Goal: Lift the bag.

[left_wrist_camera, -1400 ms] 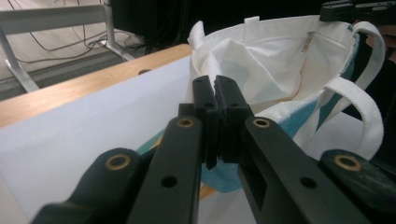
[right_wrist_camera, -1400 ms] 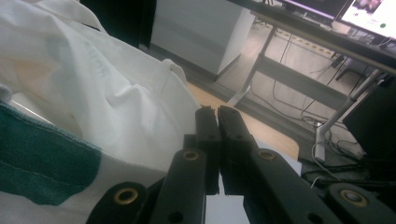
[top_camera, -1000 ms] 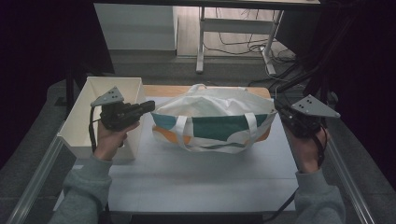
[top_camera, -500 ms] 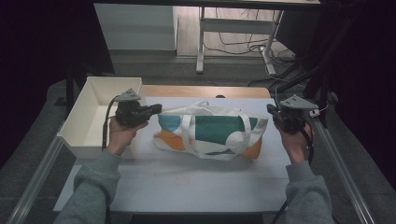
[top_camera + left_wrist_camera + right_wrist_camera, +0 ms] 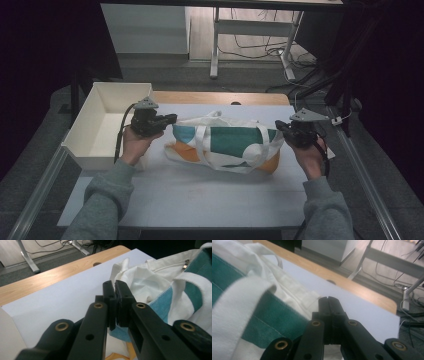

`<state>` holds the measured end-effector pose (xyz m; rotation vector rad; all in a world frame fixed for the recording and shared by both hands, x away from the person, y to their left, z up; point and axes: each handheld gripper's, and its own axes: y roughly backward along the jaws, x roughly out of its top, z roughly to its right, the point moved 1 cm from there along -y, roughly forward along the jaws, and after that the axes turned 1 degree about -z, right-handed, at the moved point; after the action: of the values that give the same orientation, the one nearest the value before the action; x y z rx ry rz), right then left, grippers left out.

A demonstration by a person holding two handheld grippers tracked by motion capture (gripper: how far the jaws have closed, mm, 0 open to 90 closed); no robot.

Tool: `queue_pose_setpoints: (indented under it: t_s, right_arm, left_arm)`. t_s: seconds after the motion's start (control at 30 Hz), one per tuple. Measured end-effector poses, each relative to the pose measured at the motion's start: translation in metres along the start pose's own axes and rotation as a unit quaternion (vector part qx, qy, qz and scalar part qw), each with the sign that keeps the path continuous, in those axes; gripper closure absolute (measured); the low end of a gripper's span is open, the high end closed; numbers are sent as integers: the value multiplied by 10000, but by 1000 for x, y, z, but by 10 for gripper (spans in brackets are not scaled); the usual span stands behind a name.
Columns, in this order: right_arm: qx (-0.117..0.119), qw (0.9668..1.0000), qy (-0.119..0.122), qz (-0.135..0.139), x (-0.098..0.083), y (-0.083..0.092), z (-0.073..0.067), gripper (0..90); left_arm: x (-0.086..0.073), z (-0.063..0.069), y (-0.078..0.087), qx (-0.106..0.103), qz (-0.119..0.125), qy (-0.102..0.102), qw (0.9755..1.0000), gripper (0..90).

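A white tote bag [image 5: 225, 142] with teal and orange panels lies stretched lengthwise on the white table sheet [image 5: 200, 200]. My left gripper [image 5: 172, 119] is at the bag's left end, jaws shut and pinching the fabric edge. In the left gripper view the left gripper [image 5: 115, 287] is closed, with the bag's [image 5: 150, 277] pale blue hem running under it. My right gripper [image 5: 278, 126] is shut on the bag's right end. In the right gripper view the right gripper [image 5: 328, 300] is closed against the bag's [image 5: 274, 315] white fabric beside a teal panel.
A white open box [image 5: 85, 150] stands along the table's left side, close behind my left hand. A wooden strip [image 5: 220, 97] of tabletop runs along the far edge. Desk legs and cables [image 5: 260, 50] are on the floor beyond.
Both hands have come down and drawn apart. The bag, earlier held up and puffed, now lies lower and pulled out flat between the grippers.
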<state>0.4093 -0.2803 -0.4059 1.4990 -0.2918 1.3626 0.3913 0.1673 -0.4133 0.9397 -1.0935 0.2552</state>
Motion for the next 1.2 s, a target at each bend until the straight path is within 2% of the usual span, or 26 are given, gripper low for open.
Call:
queue_pose_setpoints:
  t_s: [0.17, 0.3, 0.47, 0.53, 0.63, 0.77, 0.87, 1.0, 1.2]
  right_arm:
    - [51, 9999, -107, -40, -5, -7, 0, 900]
    - [-1, 10000, -66, -5, -3, -5, -1, 883]
    - [-41, 9999, -76, 142, -1, 5, -2, 831]
    - [-6, 9997, -130, 211, -1, 9, -3, 785]
    - [11, 9995, -89, 309, -2, 15, -5, 717]
    - [293, 9983, -188, 460, -4, 22, -10, 640]
    - [447, 9974, -150, 540, -7, 26, -14, 601]
    - [586, 9966, -122, 564, -12, 29, -20, 567]
    - [697, 9959, -127, 568, -21, 34, -24, 540]
  left_arm:
    - [0, 1, -1, 18, -12, -15, 10000, 848]
    - [2, 4, 2, -98, 139, 9, 9999, 686]
    - [5, 14, 13, -52, 444, -66, 9990, 474]
    - [5, 17, 18, -53, 491, -64, 9988, 410]
    - [4, 20, 25, -165, 471, -133, 9987, 344]
    - [0, 27, 31, -334, 360, -249, 9985, 310]
    - [-6, 33, 31, -433, 262, -338, 9981, 300]
    - [-14, 40, 31, -480, 250, -466, 9975, 300]
    - [-25, 45, 34, -587, 238, -492, 9968, 299]
